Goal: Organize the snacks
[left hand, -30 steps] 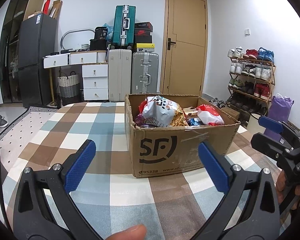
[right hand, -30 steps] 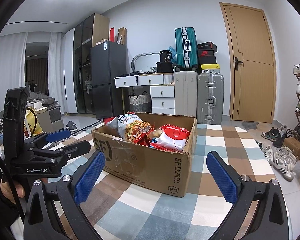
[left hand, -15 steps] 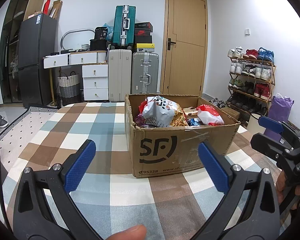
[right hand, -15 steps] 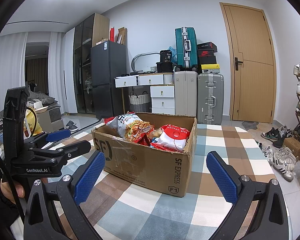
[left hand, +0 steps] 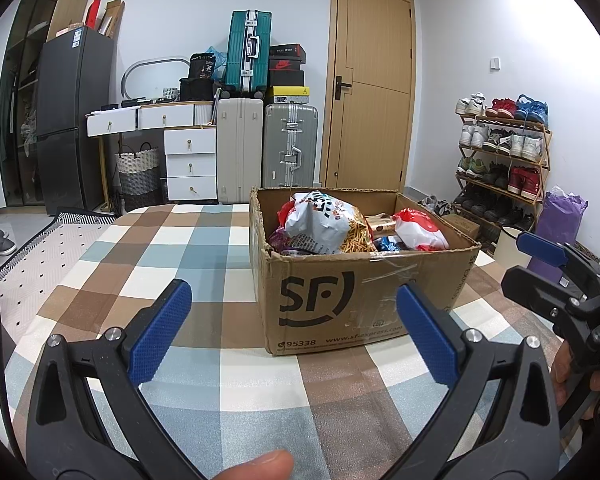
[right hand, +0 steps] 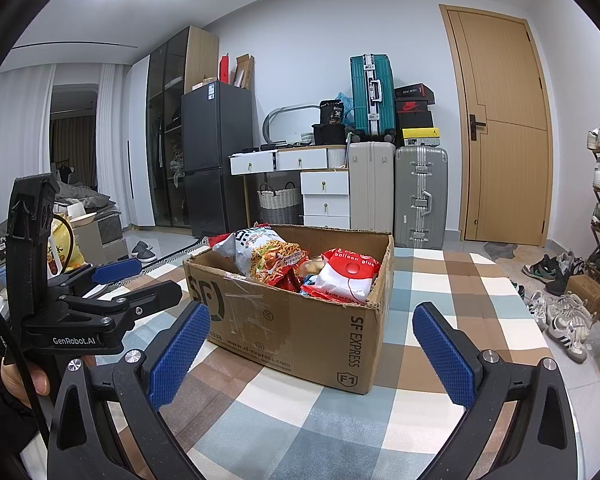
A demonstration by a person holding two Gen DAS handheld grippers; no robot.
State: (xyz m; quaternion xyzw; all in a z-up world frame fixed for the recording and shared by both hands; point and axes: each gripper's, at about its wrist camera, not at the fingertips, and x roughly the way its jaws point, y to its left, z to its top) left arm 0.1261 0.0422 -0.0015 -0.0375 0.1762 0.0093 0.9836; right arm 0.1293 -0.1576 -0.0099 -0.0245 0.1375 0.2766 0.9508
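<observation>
Snacks (left hand: 324, 222) fill the box (left hand: 364, 292) ahead of both empty, wide-open hand-held grippers (left hand: 292, 324) (right hand: 312, 348).

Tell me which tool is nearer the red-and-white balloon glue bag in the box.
Right, though only slightly. The right tool sits open before the box's front-right corner, where the balloon glue bag lies. The left tool sits open before the SF-logo side, the bag toward its far right.

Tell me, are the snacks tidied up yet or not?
Not yet. Nothing looks done: the snack bags all sit piled in the cardboard box on the checked tablecloth. The left gripper and right gripper are both open and empty, short of the box. All the sorting is left.
</observation>
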